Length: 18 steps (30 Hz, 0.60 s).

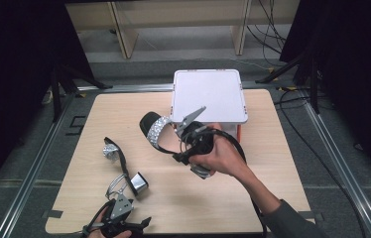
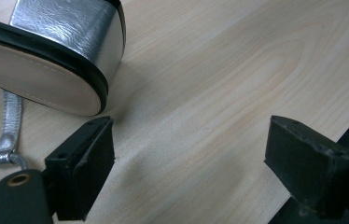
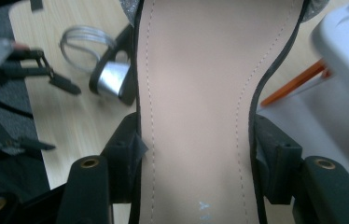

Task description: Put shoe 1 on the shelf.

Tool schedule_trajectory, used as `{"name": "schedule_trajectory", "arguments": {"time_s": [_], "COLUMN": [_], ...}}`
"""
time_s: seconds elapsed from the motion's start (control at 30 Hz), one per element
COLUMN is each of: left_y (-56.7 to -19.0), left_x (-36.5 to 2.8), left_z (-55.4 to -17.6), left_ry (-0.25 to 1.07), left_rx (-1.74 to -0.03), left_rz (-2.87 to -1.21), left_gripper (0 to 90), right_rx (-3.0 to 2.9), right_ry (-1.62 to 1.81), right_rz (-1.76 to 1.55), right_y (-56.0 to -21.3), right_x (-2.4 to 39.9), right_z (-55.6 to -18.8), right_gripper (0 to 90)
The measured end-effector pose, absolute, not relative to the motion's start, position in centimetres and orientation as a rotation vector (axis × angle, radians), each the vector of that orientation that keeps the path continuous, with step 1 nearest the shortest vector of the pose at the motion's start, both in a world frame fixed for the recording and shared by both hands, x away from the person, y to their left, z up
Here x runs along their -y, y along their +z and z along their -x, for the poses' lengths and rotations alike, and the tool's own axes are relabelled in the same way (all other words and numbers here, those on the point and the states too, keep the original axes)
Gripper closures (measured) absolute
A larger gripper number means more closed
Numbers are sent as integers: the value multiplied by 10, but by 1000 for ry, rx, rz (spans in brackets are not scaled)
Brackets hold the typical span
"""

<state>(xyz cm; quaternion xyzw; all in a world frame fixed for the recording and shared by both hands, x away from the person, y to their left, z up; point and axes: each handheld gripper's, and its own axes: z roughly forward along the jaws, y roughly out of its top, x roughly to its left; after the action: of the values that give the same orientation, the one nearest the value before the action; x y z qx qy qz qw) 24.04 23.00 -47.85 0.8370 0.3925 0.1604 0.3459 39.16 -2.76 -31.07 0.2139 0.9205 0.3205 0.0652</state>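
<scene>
My right gripper [image 1: 177, 147] holds a black sandal [image 1: 154, 130] with a glittery strap up in the air, just in front of the white box [image 1: 208, 94]. In the right gripper view my right gripper [image 3: 196, 163] is shut on the edges of the sandal's beige footbed [image 3: 196, 93]. A second sandal [image 1: 119, 158] lies on its side at the table's front left, silver block heel [image 1: 139, 182] toward me. My left gripper [image 1: 136, 210] rests low by the front edge. It [image 2: 191, 154] stands open over bare wood, its left jaw just short of that heel [image 2: 65, 28].
The white box stands on orange legs at the back middle of the wooden table [image 1: 233, 198]. A silver ankle strap with a ring [image 2: 4, 149] trails beside my left jaw. Black curtains and stands flank the table; the table's edge runs close by my right jaw.
</scene>
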Motion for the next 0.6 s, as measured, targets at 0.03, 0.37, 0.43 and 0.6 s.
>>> {"name": "schedule_trajectory", "arguments": {"time_s": [0.03, 0.37, 0.43, 0.6], "left_y": [-478, -479, -479, -478], "left_x": [-230, -229, -230, -230], "left_z": [-241, -241, -241, -241], "left_ry": [418, 409, 405, 400], "left_rx": [-1016, -1015, -1015, -1009], "left_rz": [-2178, -2166, -2170, -2179], "left_gripper": [152, 152, 152, 152], "right_rx": [-2777, -2701, -2690, -2665], "right_ry": [977, 974, 955, 911], "right_rz": [-661, -813, -828, -959], "right_y": [-304, -266, -261, -255], "right_x": [27, 21, 20, 17], "right_z": [-396, -436, -447, -472], "right_gripper": [434, 434, 434, 433]}}
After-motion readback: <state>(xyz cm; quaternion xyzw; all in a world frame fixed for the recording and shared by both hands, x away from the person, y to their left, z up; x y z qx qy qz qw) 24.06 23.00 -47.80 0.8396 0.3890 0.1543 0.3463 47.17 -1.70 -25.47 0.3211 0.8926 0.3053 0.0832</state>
